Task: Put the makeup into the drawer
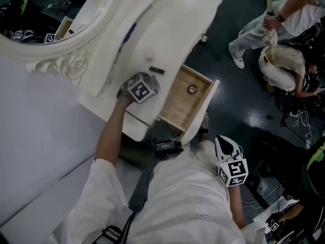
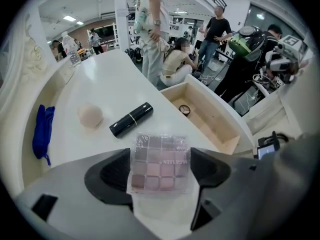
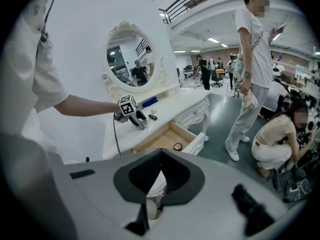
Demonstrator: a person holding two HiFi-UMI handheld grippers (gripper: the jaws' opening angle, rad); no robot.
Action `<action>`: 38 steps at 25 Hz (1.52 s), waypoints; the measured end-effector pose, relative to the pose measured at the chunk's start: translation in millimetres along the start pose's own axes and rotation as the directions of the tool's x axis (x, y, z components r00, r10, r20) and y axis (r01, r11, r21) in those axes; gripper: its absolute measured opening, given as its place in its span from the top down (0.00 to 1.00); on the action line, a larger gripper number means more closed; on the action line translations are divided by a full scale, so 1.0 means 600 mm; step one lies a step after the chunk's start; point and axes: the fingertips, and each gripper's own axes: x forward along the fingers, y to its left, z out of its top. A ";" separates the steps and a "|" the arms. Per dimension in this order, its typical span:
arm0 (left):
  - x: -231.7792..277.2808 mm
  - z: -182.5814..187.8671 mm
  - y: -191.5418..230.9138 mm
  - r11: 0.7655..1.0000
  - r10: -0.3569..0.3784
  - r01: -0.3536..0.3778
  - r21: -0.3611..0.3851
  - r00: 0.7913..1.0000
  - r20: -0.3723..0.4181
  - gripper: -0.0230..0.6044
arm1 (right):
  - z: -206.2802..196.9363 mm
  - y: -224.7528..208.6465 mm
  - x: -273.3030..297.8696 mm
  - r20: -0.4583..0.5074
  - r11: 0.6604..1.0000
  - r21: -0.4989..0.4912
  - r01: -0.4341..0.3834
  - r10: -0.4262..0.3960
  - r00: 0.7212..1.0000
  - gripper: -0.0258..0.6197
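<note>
An eyeshadow palette (image 2: 160, 163) with several pink and mauve pans sits between the jaws of my left gripper (image 2: 161, 156), low over the white vanity top (image 2: 120, 84). Both pads meet its side edges. Beyond it lie a black lipstick tube (image 2: 131, 119) and a pink sponge puff (image 2: 90, 116). The wooden drawer (image 2: 222, 131) stands pulled out on the right, with a small round compact (image 2: 184, 109) inside. In the head view the left gripper (image 1: 138, 88) is just left of the drawer (image 1: 175, 98). My right gripper (image 1: 226, 145) hangs shut and empty beside my lap.
A blue cloth-like item (image 2: 42, 130) lies at the table's far left, and a water bottle (image 2: 72, 51) stands at the back. An oval mirror (image 1: 76, 14) rises behind the table. A standing person (image 3: 252, 69) and a crouching person (image 3: 280, 139) are right of the drawer.
</note>
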 end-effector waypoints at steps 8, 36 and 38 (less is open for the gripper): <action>-0.014 -0.034 -0.033 0.983 0.032 -0.027 -0.179 0.999 0.024 0.36 | 0.007 -0.002 0.008 0.024 0.998 -0.029 -0.056 0.057 0.998 0.94; 0.009 0.098 -0.228 0.964 0.088 -0.064 -0.257 0.993 0.081 0.36 | -0.006 -0.079 0.002 0.002 0.969 -0.100 -0.227 0.228 0.974 0.94; 0.025 0.116 -0.246 0.967 0.068 -0.043 -0.251 0.993 0.094 0.36 | -0.013 -0.089 -0.003 -0.001 0.971 -0.090 -0.221 0.222 0.975 0.94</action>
